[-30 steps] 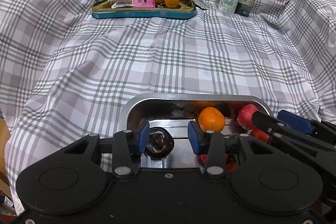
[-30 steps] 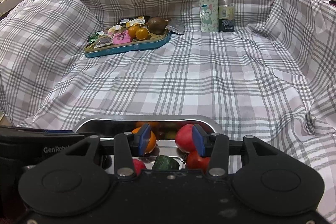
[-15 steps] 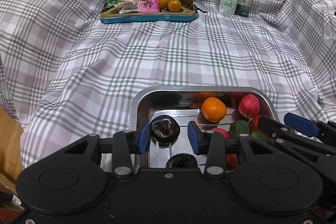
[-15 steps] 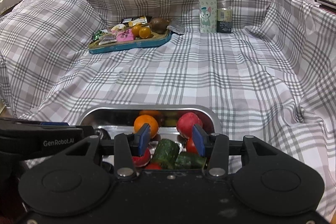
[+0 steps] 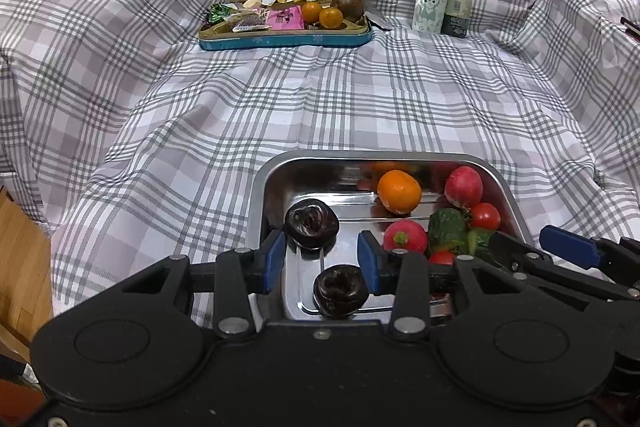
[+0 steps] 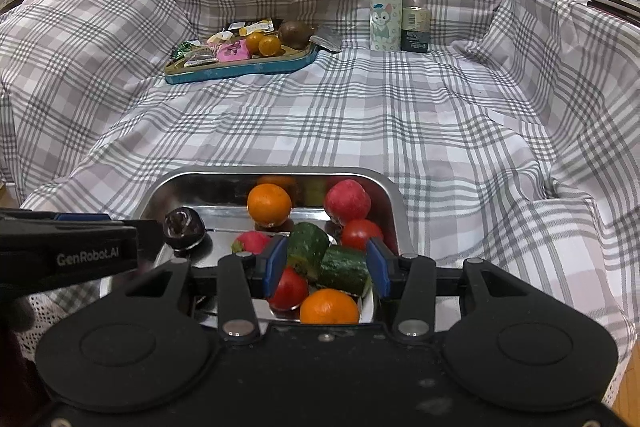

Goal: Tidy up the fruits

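1. Left tongs (image 5: 322, 261) and right tongs (image 6: 326, 269) hover spread, empty, above the steel tray (image 5: 272, 183), ready to pick.
2. Fruits lie inside it: orange (image 5: 399, 191) at its far wall.

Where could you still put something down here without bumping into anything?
The checked cloth lies bare between the steel tray and the blue tin. The steel tray's left half holds two dark fruits; its right half is packed. The tin is full.

Home: plaid-draped sofa (image 5: 320, 99), snack tin (image 5: 286, 37)
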`<state>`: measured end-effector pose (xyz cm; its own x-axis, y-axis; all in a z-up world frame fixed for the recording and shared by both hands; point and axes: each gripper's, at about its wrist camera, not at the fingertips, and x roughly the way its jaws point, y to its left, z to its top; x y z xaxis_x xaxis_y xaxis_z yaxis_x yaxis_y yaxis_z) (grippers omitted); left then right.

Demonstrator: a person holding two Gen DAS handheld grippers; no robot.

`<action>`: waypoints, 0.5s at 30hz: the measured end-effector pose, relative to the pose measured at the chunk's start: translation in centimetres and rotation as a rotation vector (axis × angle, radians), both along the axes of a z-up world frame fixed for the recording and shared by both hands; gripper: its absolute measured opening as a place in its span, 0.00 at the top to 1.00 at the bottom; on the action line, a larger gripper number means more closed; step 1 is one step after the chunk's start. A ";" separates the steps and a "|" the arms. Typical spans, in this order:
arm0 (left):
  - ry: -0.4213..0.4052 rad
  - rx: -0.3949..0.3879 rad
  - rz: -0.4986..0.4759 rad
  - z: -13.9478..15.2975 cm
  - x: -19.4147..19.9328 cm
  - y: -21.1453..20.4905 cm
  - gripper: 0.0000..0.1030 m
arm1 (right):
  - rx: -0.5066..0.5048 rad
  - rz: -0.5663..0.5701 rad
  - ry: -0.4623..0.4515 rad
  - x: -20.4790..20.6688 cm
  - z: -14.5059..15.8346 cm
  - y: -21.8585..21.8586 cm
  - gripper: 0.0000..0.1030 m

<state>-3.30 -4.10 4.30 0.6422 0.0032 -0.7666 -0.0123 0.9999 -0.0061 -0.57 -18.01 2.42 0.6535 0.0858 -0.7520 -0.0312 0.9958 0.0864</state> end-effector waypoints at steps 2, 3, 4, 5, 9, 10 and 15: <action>-0.006 0.003 0.000 0.1 -0.3 -0.1 0.53 | -0.003 -0.001 -0.003 -0.3 0.0 0.0 0.54; -0.009 0.004 0.000 0.1 -0.4 -0.1 0.53 | -0.005 -0.002 -0.005 -0.5 0.0 0.1 0.54; -0.012 0.006 0.000 0.1 -0.6 -0.1 0.53 | -0.007 -0.002 -0.007 -0.6 0.0 0.0 0.54; -0.015 0.007 0.001 0.1 -0.7 -0.1 0.53 | -0.008 -0.004 -0.007 -0.7 0.1 0.0 0.54; -0.022 0.006 0.006 0.2 -1.2 0.0 0.53 | -0.002 -0.007 -0.013 -1.2 0.3 0.0 0.54; -0.024 0.006 0.007 0.2 -1.3 0.0 0.53 | -0.003 -0.009 -0.015 -1.4 0.3 0.1 0.54; -0.038 0.009 0.011 0.4 -1.9 -0.1 0.53 | -0.008 -0.007 -0.026 -2.0 0.6 0.2 0.54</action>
